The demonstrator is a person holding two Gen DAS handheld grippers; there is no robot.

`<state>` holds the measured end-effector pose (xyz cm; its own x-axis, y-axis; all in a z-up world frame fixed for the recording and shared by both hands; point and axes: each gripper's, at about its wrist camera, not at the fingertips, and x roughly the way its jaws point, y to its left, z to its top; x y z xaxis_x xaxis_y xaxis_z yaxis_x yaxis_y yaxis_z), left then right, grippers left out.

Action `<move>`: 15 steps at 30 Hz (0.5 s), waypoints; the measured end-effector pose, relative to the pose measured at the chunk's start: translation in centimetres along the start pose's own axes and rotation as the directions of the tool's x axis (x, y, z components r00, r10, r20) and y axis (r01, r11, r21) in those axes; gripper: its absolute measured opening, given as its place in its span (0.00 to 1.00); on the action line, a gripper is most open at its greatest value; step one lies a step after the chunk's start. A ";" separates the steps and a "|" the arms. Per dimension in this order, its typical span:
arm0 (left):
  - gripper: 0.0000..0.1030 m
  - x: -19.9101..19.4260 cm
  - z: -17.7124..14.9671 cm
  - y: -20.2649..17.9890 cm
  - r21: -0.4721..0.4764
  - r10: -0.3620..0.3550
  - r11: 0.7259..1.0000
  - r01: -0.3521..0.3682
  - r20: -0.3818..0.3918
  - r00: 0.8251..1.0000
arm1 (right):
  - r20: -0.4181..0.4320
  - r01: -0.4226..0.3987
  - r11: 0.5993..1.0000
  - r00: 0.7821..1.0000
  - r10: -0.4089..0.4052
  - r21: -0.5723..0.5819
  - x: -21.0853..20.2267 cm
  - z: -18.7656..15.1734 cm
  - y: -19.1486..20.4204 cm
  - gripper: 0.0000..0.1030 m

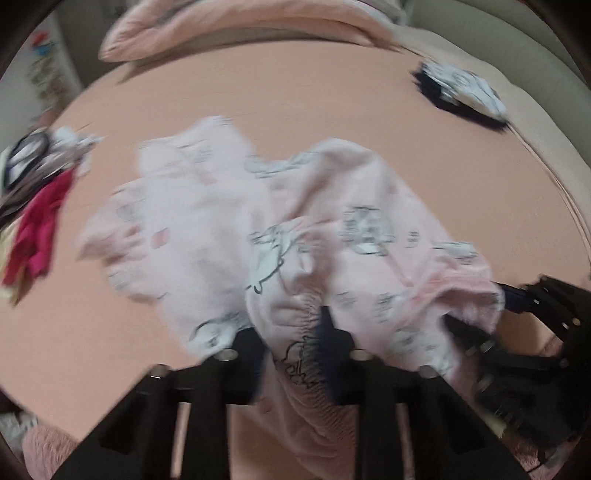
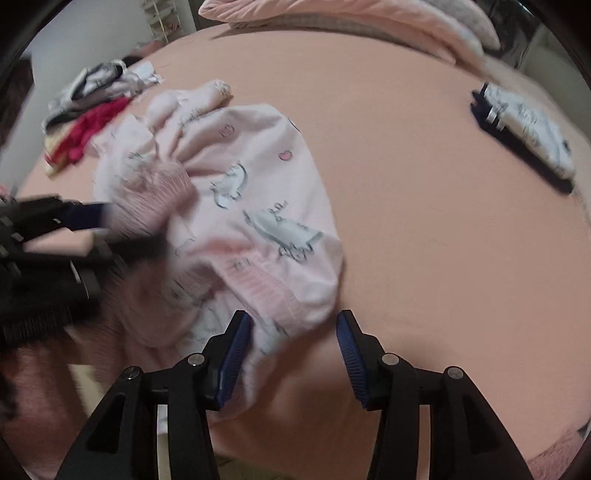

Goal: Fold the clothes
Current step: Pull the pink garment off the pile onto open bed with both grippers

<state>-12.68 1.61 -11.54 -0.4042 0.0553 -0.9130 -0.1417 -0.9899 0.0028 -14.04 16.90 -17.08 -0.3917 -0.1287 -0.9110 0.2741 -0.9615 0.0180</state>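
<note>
Peach sheets are covering the bed [image 1: 332,110] under me, with a pink quilt [image 1: 240,26] bunched along its far edge. I am holding a tool in each hand and pointing both steeply down at a pale pink garment [image 1: 295,221] printed with small grey animals, which is lying crumpled near the middle of the bed, toward its near edge.

My left jaws [image 1: 293,345] are pinching a gathered, elastic-looking fold of that garment; the cloth is bunching up between the two fingers and spilling down past them. In the right wrist view the same tool is coming in from the left, and the picture there is blurring where it is meeting the ribbed pink part of the cloth.

My right jaws [image 2: 295,354] are standing open, blue pads [image 2: 236,358] apart. The garment's near hem is lying against the left pad and reaching into the gap, while the right pad is facing bare sheet. Nothing is being squeezed there.

Toward the bed's left edge a heap of clothes [image 2: 88,110] is sitting, dark, white and bright magenta pieces mixed. Near the far right corner a folded dark-and-white bundle [image 2: 524,129] is lying well apart from the pink garment.
</note>
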 end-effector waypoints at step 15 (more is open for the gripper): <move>0.22 -5.2 -5.1 6.6 -0.109 -0.008 0.994 0.009 0.011 1.000 | 0.108 0.092 0.978 0.988 -0.113 0.186 -5.8 -0.9 -2.3 0.25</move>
<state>-6.92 -5.90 -8.88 -0.4126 0.0643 -0.9086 -0.0462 -0.9977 -0.0496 -11.63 20.03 -12.24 -0.5132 -0.0444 -0.8571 0.0685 -0.9976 0.0107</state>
